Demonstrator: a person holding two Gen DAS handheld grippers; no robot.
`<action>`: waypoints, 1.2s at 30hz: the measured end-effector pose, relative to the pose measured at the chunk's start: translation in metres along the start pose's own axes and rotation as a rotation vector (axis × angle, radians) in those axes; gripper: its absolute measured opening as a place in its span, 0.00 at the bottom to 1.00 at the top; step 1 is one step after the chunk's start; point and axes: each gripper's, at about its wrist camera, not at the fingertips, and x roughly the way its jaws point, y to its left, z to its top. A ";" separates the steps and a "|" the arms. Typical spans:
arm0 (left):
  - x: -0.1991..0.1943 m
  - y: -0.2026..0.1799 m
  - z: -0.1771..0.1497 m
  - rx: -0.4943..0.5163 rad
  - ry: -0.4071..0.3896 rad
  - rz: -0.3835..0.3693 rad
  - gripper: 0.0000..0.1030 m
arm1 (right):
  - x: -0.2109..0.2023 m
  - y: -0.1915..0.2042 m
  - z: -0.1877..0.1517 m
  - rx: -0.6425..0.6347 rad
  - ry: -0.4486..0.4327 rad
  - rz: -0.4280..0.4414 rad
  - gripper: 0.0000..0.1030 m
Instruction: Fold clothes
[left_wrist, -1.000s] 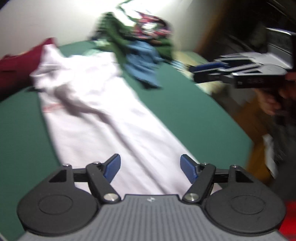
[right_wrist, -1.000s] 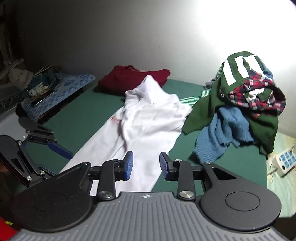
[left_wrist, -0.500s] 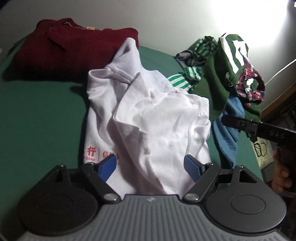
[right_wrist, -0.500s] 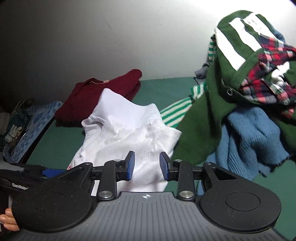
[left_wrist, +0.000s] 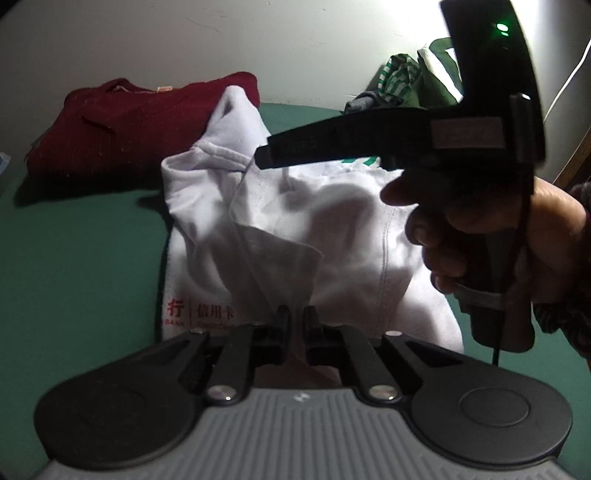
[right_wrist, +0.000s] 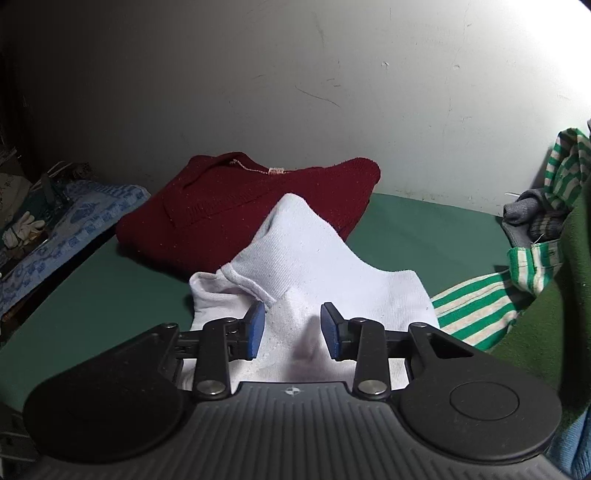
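White shirt (right_wrist: 314, 266) rumpled on green table (right_wrist: 92, 306), soft, light, apt to sag, best pinched at hems or seams; left gripper (left_wrist: 295, 325) nearly closed on a thin fold, right gripper (right_wrist: 291, 328) part open above cloth, holding nothing.

The left gripper (left_wrist: 295, 321) has its jaws drawn close together, pinching a fold of white cloth between them. The right gripper (right_wrist: 291, 330) holds its jaws parted, blue pads (right_wrist: 255, 330) facing each other, low over the cloth. The right hand (left_wrist: 495, 236) wraps the gripper's handle, forefinger extended forward.
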 end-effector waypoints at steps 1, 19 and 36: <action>-0.001 0.000 -0.001 0.001 -0.005 0.002 0.00 | 0.004 -0.002 -0.001 0.009 0.005 0.005 0.33; -0.041 0.000 -0.025 -0.114 -0.090 -0.034 0.00 | -0.030 -0.007 0.005 0.015 -0.176 0.241 0.03; -0.034 0.039 -0.050 -0.226 -0.019 0.008 0.00 | -0.053 -0.046 -0.021 0.215 -0.173 0.168 0.30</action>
